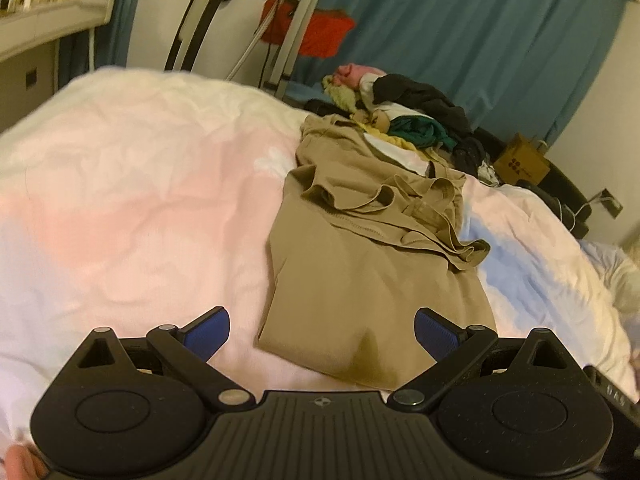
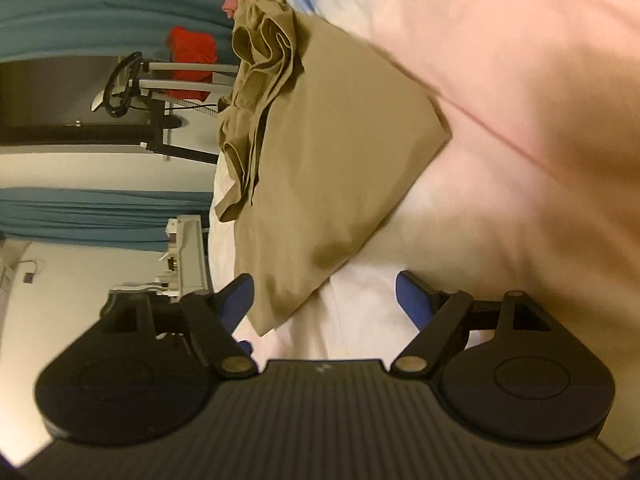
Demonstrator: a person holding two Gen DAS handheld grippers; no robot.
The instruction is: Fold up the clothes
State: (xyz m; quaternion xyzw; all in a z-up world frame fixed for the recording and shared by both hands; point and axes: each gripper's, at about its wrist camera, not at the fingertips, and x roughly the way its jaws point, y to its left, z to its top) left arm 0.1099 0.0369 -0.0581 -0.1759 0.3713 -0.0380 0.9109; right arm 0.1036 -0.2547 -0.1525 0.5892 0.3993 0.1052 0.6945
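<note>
Tan garment (image 1: 360, 280) lies soft and limp on the bed (image 1: 140, 200) (far end bunched); you'd best pinch near corners. Both grippers, left gripper (image 1: 322, 334) and right gripper (image 2: 324, 300), gape, holding nothing.

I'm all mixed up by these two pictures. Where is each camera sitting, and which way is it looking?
Left wrist: on the left gripper, open, looking level along the bed at the tan garment and a clothes pile; a fingertip shows at the bottom corner.
Right wrist: on the right gripper, open, rolled sideways, looking at the same garment's corner.
Shared: tan garment, pink duvet.
</note>
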